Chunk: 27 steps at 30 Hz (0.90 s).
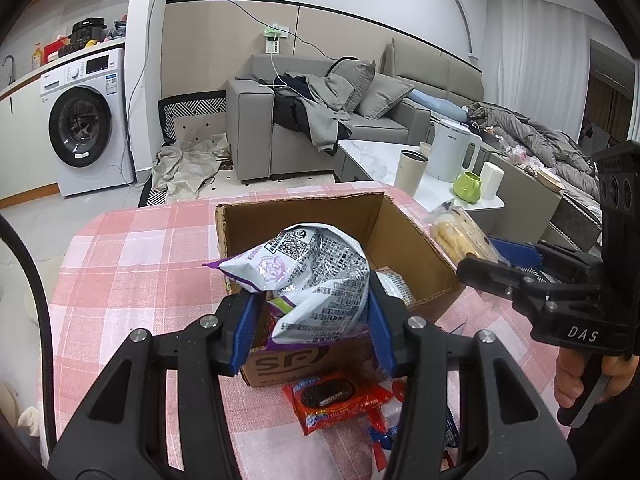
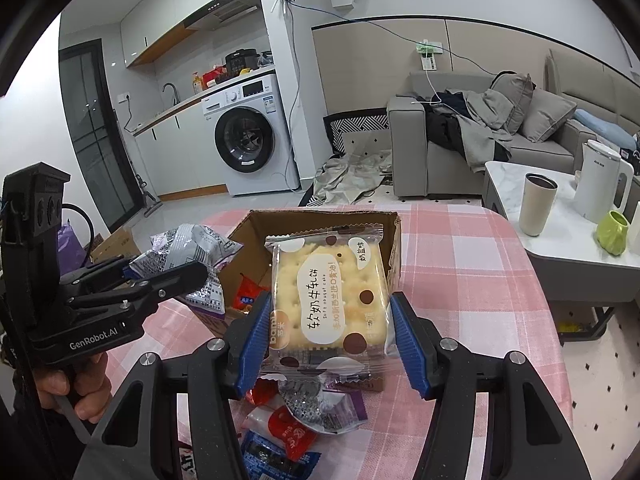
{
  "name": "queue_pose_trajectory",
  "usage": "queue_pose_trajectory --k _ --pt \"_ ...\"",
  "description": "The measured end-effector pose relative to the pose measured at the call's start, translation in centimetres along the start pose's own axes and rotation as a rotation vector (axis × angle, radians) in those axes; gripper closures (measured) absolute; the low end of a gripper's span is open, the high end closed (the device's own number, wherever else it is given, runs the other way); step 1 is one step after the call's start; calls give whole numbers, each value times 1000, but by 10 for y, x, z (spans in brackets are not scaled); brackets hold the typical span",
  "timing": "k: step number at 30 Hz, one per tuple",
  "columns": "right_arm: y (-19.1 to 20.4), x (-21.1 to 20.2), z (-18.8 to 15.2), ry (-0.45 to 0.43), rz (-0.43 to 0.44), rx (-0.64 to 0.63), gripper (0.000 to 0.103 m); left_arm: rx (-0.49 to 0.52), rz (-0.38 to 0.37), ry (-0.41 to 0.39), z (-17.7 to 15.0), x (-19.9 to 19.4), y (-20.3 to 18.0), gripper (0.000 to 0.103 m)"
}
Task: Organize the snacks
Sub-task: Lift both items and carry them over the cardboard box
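Observation:
An open cardboard box (image 1: 412, 248) stands on the pink checked table; it also shows in the right wrist view (image 2: 394, 240). My left gripper (image 1: 314, 322) is shut on a silver and purple snack bag (image 1: 308, 276), held over the box's near edge. My right gripper (image 2: 328, 340) is shut on a clear pack of nougat crackers (image 2: 328, 300), held just above the box's near side. The cracker pack shows beside the box in the left wrist view (image 1: 460, 236). A red packet (image 2: 248, 292) lies inside the box.
Loose snacks lie on the table in front of the box: a red cookie pack (image 1: 332, 396), red and blue packets (image 2: 280, 440). A white coffee table (image 2: 560, 232) with a cup, kettle and green mug stands to the right. A grey sofa (image 1: 320, 128) is behind.

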State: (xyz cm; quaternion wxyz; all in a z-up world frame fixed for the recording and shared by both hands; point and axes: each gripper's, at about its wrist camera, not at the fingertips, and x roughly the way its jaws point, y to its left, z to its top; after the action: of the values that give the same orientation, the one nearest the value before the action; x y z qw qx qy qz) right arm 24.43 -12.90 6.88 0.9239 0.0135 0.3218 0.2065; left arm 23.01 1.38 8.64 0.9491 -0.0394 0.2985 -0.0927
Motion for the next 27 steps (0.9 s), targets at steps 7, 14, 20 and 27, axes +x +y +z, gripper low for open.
queue_pose_trajectory --k 7,14,20,27 --pt "-2 11 2 -5 14 19 44 9 -5 12 6 16 0 57" --pt "-2 20 6 -23 25 48 44 6 -18 20 9 26 4 57" --pt "-1 25 8 -41 29 58 44 14 -23 21 12 35 4 57" --pt "2 39 7 -52 39 64 44 16 -28 22 15 48 5 57"
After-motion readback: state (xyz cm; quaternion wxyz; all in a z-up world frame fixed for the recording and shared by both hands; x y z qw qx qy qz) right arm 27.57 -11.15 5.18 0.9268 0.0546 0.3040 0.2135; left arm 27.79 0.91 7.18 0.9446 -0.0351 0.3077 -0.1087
